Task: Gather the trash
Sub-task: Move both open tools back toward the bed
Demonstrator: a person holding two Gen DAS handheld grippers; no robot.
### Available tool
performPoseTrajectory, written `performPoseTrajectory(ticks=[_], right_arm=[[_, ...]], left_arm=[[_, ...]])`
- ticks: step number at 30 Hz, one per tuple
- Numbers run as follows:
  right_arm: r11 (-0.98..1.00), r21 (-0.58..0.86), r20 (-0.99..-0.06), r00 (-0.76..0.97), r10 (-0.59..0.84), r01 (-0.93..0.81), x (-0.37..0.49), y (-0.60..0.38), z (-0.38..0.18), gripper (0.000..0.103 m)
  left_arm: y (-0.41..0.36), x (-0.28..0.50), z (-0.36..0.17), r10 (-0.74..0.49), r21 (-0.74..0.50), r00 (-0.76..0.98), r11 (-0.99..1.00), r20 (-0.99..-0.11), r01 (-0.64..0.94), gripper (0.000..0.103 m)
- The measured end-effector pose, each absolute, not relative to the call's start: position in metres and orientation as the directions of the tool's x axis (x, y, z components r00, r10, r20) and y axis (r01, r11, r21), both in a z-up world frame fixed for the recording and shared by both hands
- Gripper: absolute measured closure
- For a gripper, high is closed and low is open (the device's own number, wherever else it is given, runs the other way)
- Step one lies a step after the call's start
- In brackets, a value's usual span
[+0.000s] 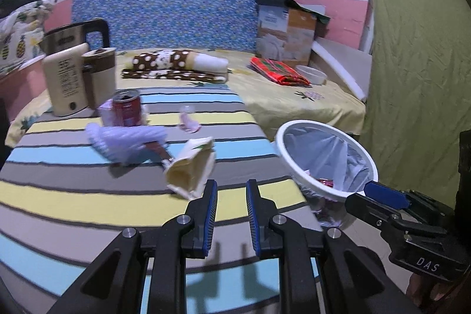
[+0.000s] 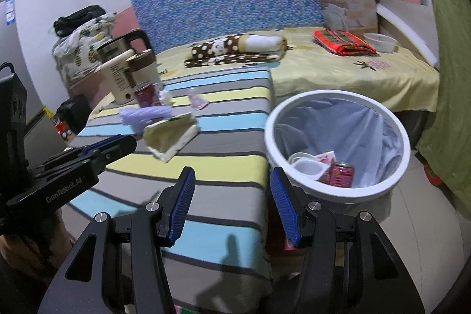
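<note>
Mid-collection: my left gripper point(image 1: 231, 190) and right gripper point(image 2: 232, 181) both gaped, empty. Next: grab cream carton point(image 1: 191, 167), drop in bin point(image 2: 338, 190).

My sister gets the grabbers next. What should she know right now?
Left gripper: open, empty, over the striped cloth.
Right gripper: open, empty, near the bin.
Done: a red can, a white cup and a wrapper lie in the bin.
Left on the cloth: cream carton nearest, purple wrapper, red can, small pink scrap.
</note>
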State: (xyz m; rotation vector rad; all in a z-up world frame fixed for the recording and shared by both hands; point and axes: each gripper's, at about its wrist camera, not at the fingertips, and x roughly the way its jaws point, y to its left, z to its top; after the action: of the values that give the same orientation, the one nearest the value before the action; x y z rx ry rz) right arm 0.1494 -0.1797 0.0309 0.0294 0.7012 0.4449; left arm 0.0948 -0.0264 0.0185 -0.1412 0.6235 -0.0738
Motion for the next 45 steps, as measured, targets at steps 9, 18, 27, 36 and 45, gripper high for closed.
performPoseTrajectory(ticks=[9,18,27,36,45], right_arm=[[0.891,0.176,-0.617,0.659,0.431,-0.418,0.139,-0.164,0.032,0.048],[0.892,0.156,-0.629,0.654,0.42,-0.423,0.131,-0.149,0.032,0.048],[0.894,0.135,-0.642,0.65,0.407,-0.427,0.134,-0.141,0.031,0.048],[0.893,0.136,-0.655,0.638,0.406,-0.429,0.144,-0.139,0.026,0.048],[0.89,0.148,-0.666,0.622,0.412,-0.432,0.16,-0.137,0.02,0.048]], left_arm=[[-0.01,0.071,0.017,-0.072,-0.148,0.814,0.989,-0.576,-0.018,0.083],[0.001,0.056,0.014,-0.049,-0.141,0.817,0.989,-0.574,-0.039,0.083],[0.011,0.061,0.008,-0.042,-0.146,0.806,0.988,-0.59,-0.056,0.083],[0.011,0.082,-0.003,-0.054,-0.144,0.786,0.989,-0.615,-0.045,0.083],[0.016,0.119,-0.013,-0.062,-0.147,0.772,0.988,-0.632,-0.041,0.071]])
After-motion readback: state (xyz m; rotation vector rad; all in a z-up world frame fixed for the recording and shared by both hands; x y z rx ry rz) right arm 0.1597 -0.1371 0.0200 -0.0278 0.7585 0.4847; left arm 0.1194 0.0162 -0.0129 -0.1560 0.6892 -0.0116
